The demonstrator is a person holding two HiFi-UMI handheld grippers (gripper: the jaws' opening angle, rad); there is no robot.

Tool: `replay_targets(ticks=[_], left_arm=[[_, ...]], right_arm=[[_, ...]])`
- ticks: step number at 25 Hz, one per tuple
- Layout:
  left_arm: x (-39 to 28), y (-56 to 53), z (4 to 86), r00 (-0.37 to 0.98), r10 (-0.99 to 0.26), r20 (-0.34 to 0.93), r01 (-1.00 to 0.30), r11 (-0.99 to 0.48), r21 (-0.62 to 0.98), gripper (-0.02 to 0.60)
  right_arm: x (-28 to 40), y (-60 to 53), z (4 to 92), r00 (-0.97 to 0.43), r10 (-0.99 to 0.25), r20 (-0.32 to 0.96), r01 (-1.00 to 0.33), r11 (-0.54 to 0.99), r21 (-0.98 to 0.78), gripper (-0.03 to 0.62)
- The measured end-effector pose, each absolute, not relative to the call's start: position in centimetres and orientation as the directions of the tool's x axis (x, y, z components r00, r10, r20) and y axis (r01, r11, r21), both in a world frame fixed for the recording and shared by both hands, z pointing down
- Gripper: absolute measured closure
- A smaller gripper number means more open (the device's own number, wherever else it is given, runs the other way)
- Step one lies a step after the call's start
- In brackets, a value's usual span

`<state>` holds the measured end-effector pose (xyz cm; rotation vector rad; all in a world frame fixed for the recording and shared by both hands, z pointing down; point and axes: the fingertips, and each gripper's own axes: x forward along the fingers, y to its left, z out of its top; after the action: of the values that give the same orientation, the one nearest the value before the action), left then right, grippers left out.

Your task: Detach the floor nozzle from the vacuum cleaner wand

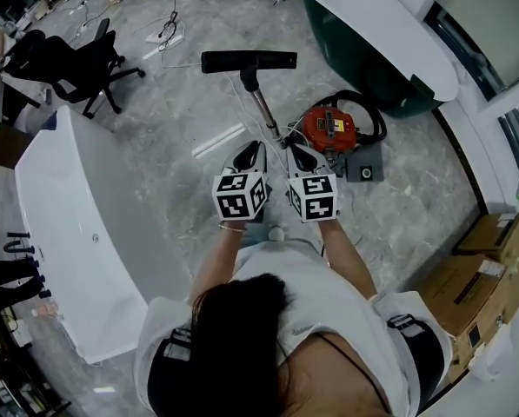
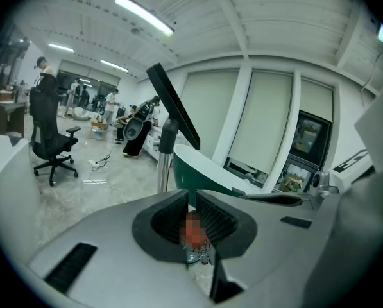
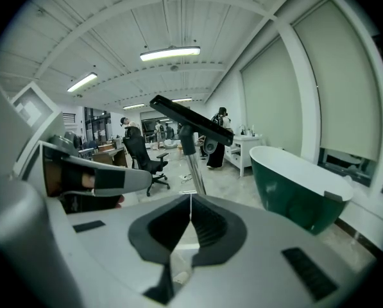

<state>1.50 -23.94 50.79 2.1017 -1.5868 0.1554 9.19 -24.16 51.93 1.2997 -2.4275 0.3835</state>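
Head view shows a yellow label (image 1: pixel 336 127) (unreadable) on the vacuum (image 1: pixel 317 130).

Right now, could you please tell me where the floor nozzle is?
In the head view, the black floor nozzle is at top centre, on the far end of the wand, up-left of the red vacuum canister and left of the green bathtub.

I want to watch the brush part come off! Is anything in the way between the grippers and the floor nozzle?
Nothing visible is. From the left gripper and right gripper up to the floor nozzle runs only the wand itself. The red vacuum body sits off to the right side.
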Motion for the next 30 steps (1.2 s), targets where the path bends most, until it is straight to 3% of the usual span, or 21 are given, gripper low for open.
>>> replay_targets(ticks=[4, 21, 30], left_arm=[[0.6, -24.5, 50.7, 0.316, -0.879, 0.358, -0.922, -0.195, 0.334, 0.549], [-0.6, -30.1, 51.3, 0.376, -0.866, 0.33, -0.895, -0.246, 0.373, 0.367], [-0.5, -33.1, 53.1, 0.385, -0.855, 0.347, -0.892, -0.248, 0.378, 0.359]], right_arm=[[8.3, -24.6, 52.2, -0.522, -0.732, 0.437, -0.831, 0.552, -0.068, 0.579], [7.4, -29.1, 51.9, -0.508, -0.738, 0.445, -0.832, 0.553, -0.033, 0.579], [7.9, -32.2, 51.8, -0.481, -0.757, 0.442, -0.849, 0.529, -0.018, 0.579]])
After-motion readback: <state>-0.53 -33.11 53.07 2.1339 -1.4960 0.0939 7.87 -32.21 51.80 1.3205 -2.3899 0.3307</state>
